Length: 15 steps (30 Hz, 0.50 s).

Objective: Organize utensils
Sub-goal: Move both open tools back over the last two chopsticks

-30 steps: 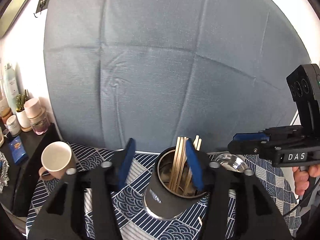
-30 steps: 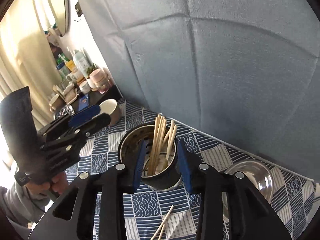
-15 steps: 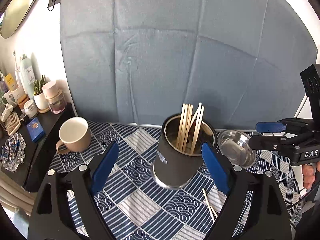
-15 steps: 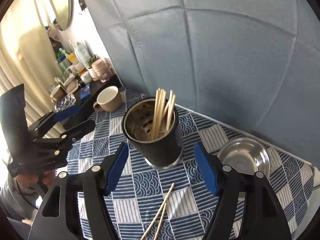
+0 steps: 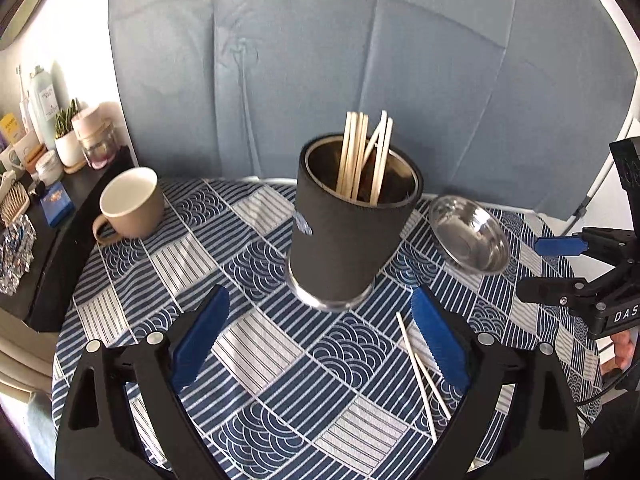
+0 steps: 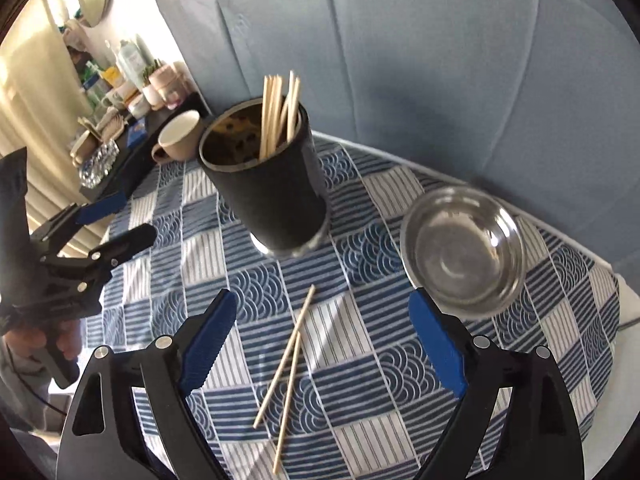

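left tool (image 5: 320, 344): we hold it spread wide, empty, short of the black holder (image 5: 352, 240) | right tool (image 6: 320, 344): ours gapes too, nothing gripped | chopsticks (image 5: 366, 156): a bundle stands upright in the holder | loose pair (image 6: 288, 368): lies crossed on the desk (image 6: 360, 420) between right tool's fingers | steel bowl (image 6: 464, 248): beside the holder | mug (image 5: 130, 204): far left

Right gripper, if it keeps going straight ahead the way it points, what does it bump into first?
Probably the two loose chopsticks on the tablecloth, which lie between the open right gripper's fingers. The black holder stands farther on. Depth is hard to judge.
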{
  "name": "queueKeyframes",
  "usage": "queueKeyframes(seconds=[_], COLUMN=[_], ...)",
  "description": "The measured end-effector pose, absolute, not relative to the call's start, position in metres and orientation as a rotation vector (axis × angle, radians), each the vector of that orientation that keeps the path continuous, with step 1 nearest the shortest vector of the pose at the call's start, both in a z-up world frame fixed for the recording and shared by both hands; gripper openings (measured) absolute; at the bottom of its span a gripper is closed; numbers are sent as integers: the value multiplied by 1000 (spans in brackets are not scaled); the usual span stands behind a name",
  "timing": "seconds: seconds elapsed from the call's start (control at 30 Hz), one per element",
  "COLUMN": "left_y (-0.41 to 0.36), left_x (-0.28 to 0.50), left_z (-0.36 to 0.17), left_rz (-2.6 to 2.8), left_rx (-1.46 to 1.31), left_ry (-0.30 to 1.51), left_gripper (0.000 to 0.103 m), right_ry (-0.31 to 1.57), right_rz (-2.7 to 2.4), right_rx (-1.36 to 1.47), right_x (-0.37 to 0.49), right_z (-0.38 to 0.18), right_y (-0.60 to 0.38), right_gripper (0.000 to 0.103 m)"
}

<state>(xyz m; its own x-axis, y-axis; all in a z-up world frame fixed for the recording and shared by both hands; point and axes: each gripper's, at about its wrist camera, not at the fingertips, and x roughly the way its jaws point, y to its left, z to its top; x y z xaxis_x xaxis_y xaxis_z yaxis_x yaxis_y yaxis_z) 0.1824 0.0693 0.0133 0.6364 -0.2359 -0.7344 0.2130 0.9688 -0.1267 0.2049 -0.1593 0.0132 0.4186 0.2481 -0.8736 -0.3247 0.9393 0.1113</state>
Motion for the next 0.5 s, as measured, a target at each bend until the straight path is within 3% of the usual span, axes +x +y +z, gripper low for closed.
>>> queueKeyframes(seconds=[0.5], left_y=[85], left_x=[172], left_z=[-48], left_rz=[-200], left_rx=[-77], left_ry=[1025], left_gripper=[91], right_ry=[1350], right_rz=[384], right_rx=[-210], right_x=[156], right_z=[-103], right_y=[-150], right_gripper=[82])
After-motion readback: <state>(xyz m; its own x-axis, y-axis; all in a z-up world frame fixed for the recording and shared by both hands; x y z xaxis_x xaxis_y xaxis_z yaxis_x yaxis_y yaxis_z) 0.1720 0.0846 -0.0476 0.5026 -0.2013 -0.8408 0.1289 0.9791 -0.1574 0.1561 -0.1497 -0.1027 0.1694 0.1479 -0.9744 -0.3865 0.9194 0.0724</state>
